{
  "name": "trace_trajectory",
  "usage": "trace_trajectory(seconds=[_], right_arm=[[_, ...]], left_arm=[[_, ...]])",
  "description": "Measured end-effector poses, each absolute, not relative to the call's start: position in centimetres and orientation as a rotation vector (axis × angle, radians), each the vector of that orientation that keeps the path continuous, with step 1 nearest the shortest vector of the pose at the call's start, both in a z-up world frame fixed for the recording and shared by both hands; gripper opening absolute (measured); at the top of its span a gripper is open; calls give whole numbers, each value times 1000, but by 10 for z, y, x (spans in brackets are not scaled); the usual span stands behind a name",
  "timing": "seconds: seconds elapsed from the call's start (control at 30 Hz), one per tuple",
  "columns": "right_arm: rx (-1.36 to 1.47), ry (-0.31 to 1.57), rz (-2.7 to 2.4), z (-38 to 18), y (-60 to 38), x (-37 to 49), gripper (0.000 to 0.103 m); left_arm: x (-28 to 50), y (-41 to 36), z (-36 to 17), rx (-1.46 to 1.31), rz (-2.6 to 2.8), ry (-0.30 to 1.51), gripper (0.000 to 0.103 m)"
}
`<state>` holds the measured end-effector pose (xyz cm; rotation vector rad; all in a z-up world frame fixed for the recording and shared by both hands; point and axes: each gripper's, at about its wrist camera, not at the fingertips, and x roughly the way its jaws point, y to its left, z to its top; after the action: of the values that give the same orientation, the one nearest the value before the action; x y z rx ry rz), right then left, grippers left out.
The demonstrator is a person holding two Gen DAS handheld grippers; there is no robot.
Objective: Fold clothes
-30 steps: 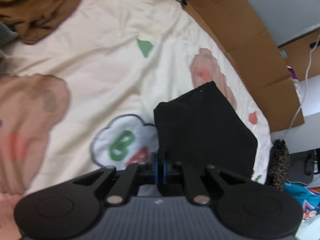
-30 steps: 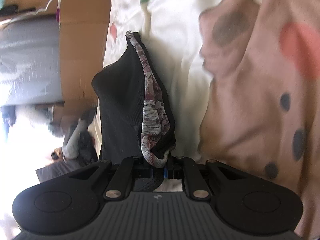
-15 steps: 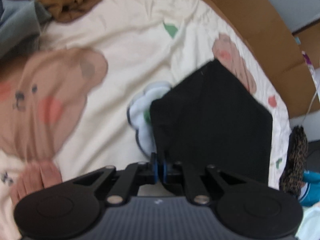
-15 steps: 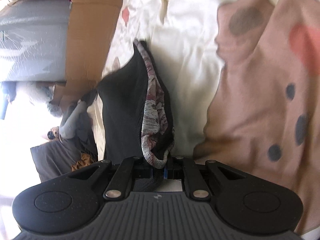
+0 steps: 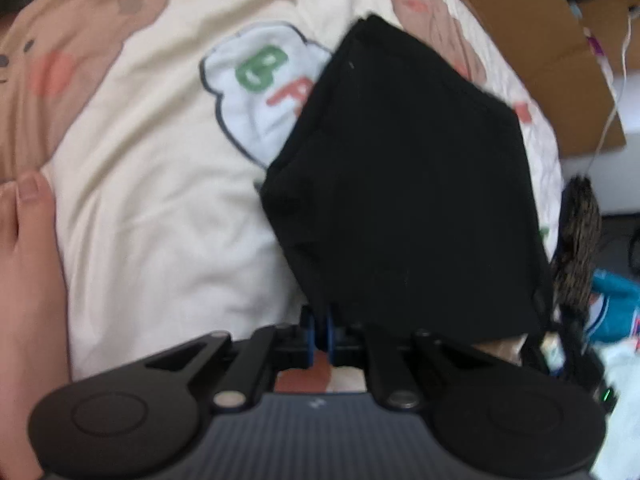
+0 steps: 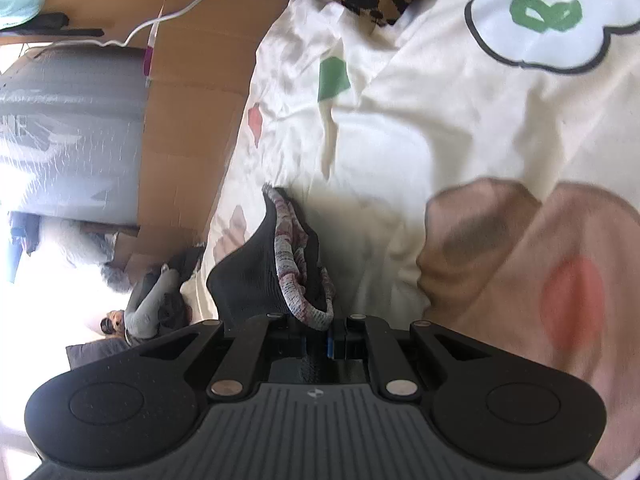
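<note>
Left gripper [image 5: 325, 334] pinched on the near edge of the black garment [image 5: 408, 184], a flat dark panel hanging over the cream printed bedsheet [image 5: 160, 184]. Right gripper [image 6: 322, 334] clamped on the same garment [image 6: 256, 280] at its mottled knit waistband [image 6: 290, 280], cloth bunched upright between the blue pads.

Cartoon-print bedcover [image 5: 160, 184] under black garment [image 5: 408, 184]

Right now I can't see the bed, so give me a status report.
Left claw shut on black garment. Right claw shut on its patterned waistband. Garment hangs over cartoon bedsheet. Bare foot at left edge.
</note>
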<state>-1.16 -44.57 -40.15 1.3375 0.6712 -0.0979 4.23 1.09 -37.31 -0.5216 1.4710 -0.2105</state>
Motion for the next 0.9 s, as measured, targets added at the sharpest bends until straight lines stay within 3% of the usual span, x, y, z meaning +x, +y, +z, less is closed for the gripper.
trace_trajectory(seconds=[0.33,0.73,0.9], right_arm=[[1298,656,-127,-393,-475,17,8],[1274,682,-107,-396,-510,40,7],[1254,701,-115,-393,-523,53,7]], left_arm=[[33,-5,-354,-461,-182,1553,4],[173,-78,-299,-146,-409,1327,29],[223,-103,-290,-44,-472,1276,31]])
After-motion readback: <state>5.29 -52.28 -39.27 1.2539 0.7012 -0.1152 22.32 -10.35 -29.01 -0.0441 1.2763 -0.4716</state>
